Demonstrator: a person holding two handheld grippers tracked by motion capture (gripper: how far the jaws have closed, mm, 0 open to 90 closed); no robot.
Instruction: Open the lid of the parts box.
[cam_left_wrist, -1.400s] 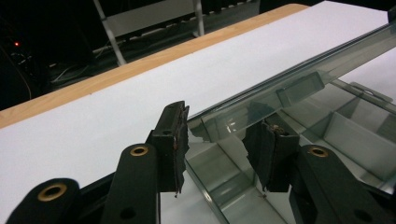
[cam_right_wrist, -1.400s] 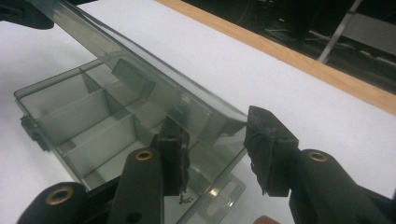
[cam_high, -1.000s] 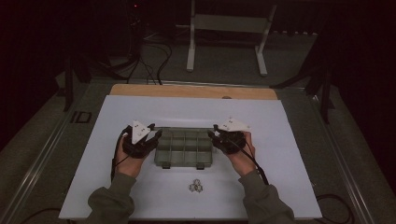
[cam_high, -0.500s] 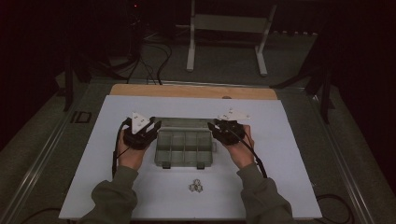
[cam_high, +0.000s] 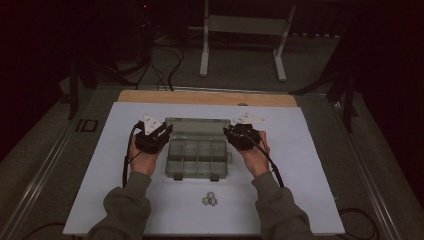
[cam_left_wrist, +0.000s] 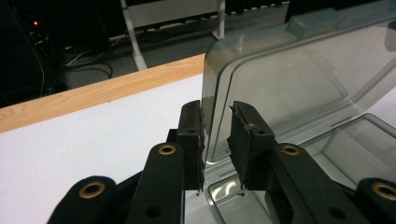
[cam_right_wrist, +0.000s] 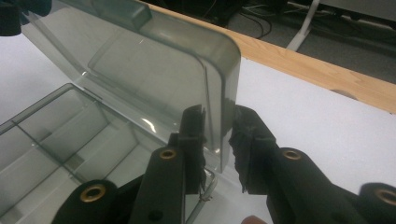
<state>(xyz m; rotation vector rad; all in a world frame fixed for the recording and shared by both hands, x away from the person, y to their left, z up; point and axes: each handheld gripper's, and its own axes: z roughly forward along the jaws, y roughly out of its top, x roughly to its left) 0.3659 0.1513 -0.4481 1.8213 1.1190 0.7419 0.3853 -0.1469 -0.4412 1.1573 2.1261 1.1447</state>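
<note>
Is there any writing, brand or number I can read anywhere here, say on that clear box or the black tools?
None can be read: the clear compartment box, its raised lid, the left gripper, the right gripper and the white table sheet show no legible text.

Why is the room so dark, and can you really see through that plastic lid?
High view: the room behind is nearly black, with light falling on the white table. Left gripper view: the smoky lid is see-through, with soft pale glare. Right gripper view: the lid looks sharp, while the floor behind blurs.
</note>
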